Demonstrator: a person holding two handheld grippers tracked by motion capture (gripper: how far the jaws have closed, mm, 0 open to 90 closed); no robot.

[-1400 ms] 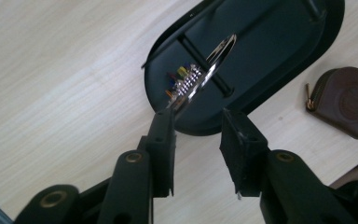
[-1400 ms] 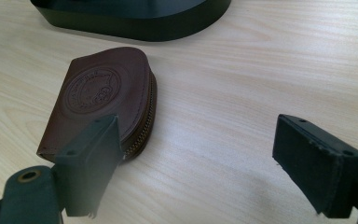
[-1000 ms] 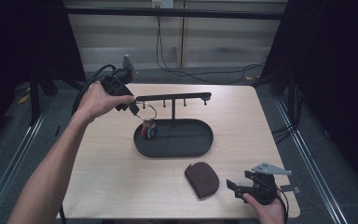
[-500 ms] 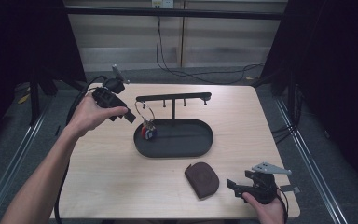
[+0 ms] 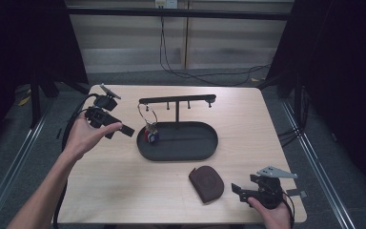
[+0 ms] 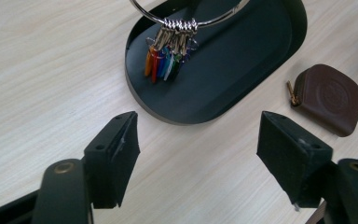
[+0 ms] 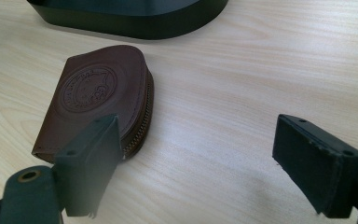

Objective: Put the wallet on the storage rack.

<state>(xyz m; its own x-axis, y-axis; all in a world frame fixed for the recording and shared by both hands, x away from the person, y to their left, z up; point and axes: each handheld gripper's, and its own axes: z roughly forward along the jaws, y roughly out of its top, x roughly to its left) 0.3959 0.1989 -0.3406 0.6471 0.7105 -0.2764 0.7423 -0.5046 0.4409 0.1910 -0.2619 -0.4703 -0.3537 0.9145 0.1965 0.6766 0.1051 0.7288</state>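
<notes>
Left gripper point(image 5: 124, 130) jaws just opened, empty – silver ring of coloured keys point(image 6: 170, 49) hangs ahead on black stand's bar; right gripper point(image 7: 205, 158) released beside brown leather pouch point(image 7: 98, 98) – nearer it.

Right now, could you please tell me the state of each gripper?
Left gripper: jaws open, just been opening, nothing between them.
Right gripper: jaws open, holding nothing.

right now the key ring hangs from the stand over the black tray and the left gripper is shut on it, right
Not quite. The key ring does hang from the stand over the black tray, but the left gripper is open and off the ring; its jaws have just been opening with nothing between them, as the left gripper view shows.
</notes>
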